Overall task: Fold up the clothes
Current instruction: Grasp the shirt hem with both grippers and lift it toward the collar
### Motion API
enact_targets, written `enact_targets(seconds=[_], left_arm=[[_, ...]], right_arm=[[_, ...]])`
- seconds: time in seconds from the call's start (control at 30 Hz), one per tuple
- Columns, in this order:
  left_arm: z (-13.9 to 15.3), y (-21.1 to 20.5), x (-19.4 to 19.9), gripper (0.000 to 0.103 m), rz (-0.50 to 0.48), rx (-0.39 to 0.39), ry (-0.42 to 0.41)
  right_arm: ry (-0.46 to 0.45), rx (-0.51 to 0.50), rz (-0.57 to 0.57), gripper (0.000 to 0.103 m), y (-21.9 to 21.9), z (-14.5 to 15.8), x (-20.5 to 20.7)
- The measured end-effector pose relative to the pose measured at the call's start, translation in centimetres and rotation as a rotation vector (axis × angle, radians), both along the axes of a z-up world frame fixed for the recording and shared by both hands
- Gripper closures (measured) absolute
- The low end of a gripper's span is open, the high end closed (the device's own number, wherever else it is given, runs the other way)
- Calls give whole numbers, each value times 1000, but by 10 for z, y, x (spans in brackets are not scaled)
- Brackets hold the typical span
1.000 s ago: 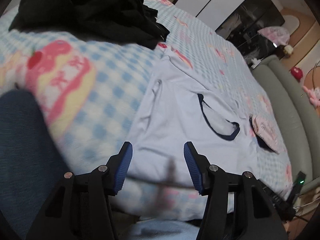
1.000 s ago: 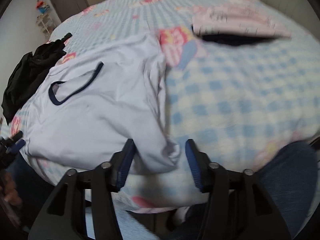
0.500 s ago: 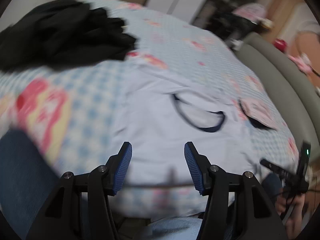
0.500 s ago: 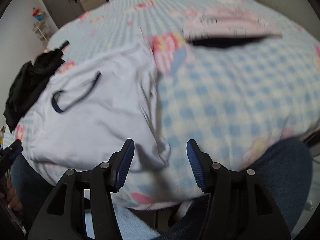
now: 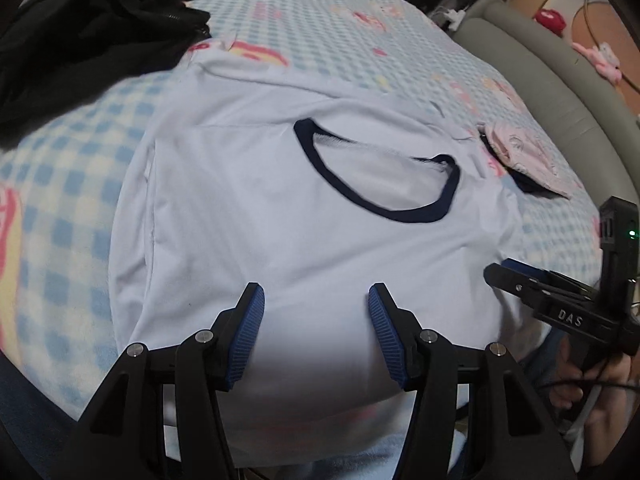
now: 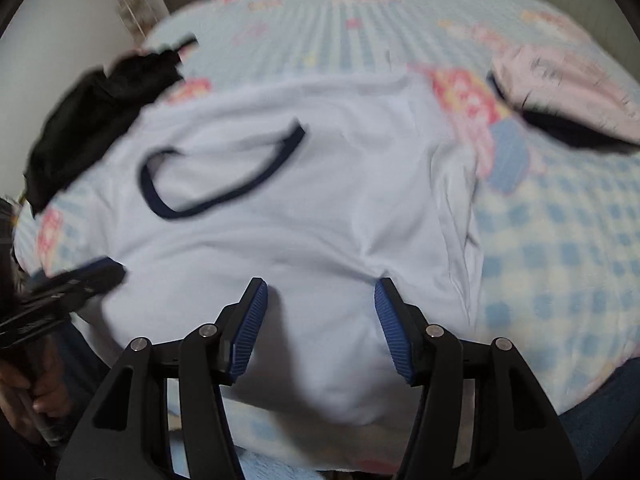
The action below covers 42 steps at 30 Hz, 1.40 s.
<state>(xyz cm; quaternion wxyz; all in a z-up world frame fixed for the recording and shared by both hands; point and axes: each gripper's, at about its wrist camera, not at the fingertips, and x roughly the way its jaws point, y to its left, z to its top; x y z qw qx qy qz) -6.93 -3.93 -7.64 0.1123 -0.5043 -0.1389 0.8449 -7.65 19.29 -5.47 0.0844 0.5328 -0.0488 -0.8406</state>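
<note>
A white T-shirt [image 5: 280, 208] with a dark navy collar [image 5: 380, 184] lies spread flat on the bed, collar toward me. It also shows in the right wrist view [image 6: 320, 200]. My left gripper [image 5: 316, 308] is open and empty over the shirt's near edge. My right gripper [image 6: 318, 304] is open and empty over the near edge too, toward the shirt's right side. The right gripper also shows in the left wrist view [image 5: 516, 276], and the left gripper in the right wrist view [image 6: 92, 274].
A blue checked blanket [image 5: 64, 184] with pink prints covers the bed. A black garment pile [image 5: 80, 32] lies at the far left. A folded pink garment over a dark one [image 6: 560, 92] lies at the right. A grey bed frame [image 5: 560, 92] runs along the right.
Both grippers have swung inward over the shirt's near edge, so the shirt is now centred in both views. Each gripper has come into the other's view. Both stay open.
</note>
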Motion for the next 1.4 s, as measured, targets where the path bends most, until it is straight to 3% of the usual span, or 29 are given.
enact_targets(seconds=[0.13,0.23,0.27,0.5,0.63,0.83,0.9,0.93,0.97,1.0,1.07,1.17,1.3,1.4], left_arm=[[28,-21,-21,44,-18,-3,63],[40,-47,-62,43,33,-63,100],[37,-58,-77,43,57,-52,92],[1,-99,-159,43,145,27,-4],[-23,-99,-177,39,146,66,-60],[-29,-90,-194,35,96,90,-52],[-25,-84,-205,54,86,62,-44],[-23,-80,-210,73,81,47,-40],[-16,-75,-210,85,64,24,-24],[-10,-70,-210,88,47,0,-9],[8,-61,-206,92,14,-54,37],[48,-54,-181,94,-37,-108,148],[94,-49,-108,94,-89,-162,299],[92,-54,-51,94,-98,-139,291]], right_arm=[[37,-63,21,46,16,32,-15],[96,-96,-13,34,42,58,-41],[98,-97,-32,31,52,60,-55],[-23,-51,-107,32,99,29,-157],[-77,-107,-76,29,102,9,-184],[-144,-107,-47,29,94,-29,-205],[-123,-93,-18,32,89,-30,-209],[-114,-93,-11,42,88,-29,-211],[-108,-104,-16,59,89,-28,-213],[-99,-120,-17,68,89,-24,-214],[-70,-163,0,95,88,-9,-212],[-4,-151,52,96,79,24,-193],[112,-134,93,97,69,70,-126],[188,-121,117,97,62,101,-75]])
